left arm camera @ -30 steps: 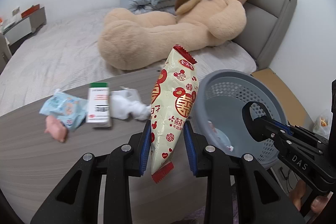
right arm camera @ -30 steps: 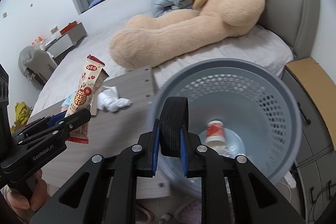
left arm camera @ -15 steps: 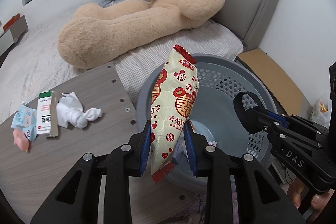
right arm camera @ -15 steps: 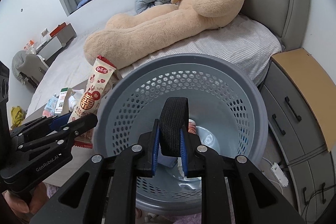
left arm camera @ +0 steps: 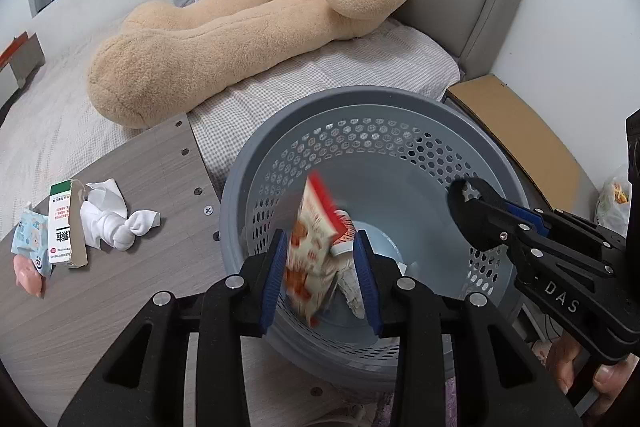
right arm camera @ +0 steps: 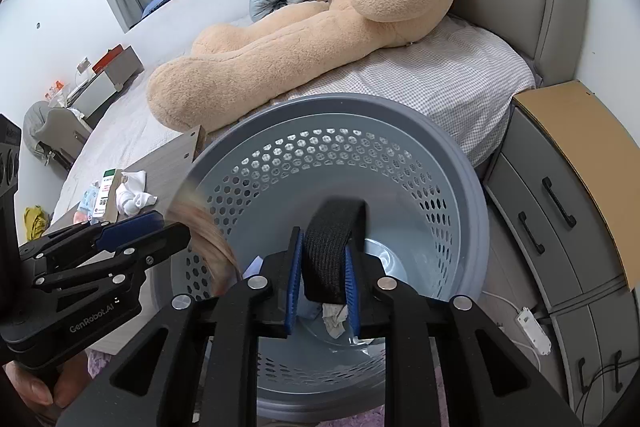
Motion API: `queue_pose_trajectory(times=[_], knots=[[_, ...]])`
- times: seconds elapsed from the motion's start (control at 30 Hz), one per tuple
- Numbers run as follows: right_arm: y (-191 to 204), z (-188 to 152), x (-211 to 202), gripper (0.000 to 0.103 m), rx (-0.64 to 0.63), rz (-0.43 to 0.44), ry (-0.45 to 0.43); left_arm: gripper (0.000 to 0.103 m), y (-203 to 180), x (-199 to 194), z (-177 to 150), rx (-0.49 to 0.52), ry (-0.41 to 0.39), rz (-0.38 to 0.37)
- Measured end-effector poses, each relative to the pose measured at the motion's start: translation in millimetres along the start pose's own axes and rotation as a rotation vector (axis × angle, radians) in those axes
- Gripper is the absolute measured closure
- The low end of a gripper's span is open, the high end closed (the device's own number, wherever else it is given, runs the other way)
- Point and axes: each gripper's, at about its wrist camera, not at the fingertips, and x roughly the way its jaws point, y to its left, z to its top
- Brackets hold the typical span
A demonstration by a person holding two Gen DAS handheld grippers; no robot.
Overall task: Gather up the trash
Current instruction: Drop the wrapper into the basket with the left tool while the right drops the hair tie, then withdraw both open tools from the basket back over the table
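Note:
The grey perforated basket (left arm camera: pixel 400 99) (right arm camera: pixel 340 103) stands beside the wooden table (left arm camera: pixel 140 307), and both grippers hang over it. My left gripper (left arm camera: pixel 320 247) has its jaws opening. Between them the red-and-white snack wrapper (left arm camera: pixel 312 239), blurred and tilted, is slipping down into the basket. It shows as a tan streak (right arm camera: pixel 208 227) in the right wrist view. My right gripper (right arm camera: pixel 324 251) has its jaws starting to open, with the black band (right arm camera: pixel 332 239) still upright between the pads. A cup (left arm camera: pixel 344 235) and crumpled paper (right arm camera: pixel 334 315) lie at the basket's bottom.
On the table's left lie a knotted white tissue (left arm camera: pixel 112 219), a small green-topped box (left arm camera: pixel 64 223), a blue packet (left arm camera: pixel 28 235) and a pink lump (left arm camera: pixel 28 271). Behind is a bed with a large teddy bear (left arm camera: pixel 260 19). A drawer unit (right arm camera: pixel 560 219) stands right of the basket.
Both grippers moved from the table's edge to over the basket. The left jaws have parted and the wrapper, upright before, now tips and drops. The black band sits slightly lower.

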Motion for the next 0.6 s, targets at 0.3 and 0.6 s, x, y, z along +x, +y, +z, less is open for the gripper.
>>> queue_pose_trajectory(times=[0.3, 0.6], knots=[[-6, 1, -6, 0.062, 0.010, -0.012, -0.024, 0.044, 3, -7, 1, -0.009, -0.024, 0.035], [-7, -4, -13, 0.059, 0.021, -0.010, -0.031, 0.032, 7, -18, -2, -0.031, -0.052, 0.046]])
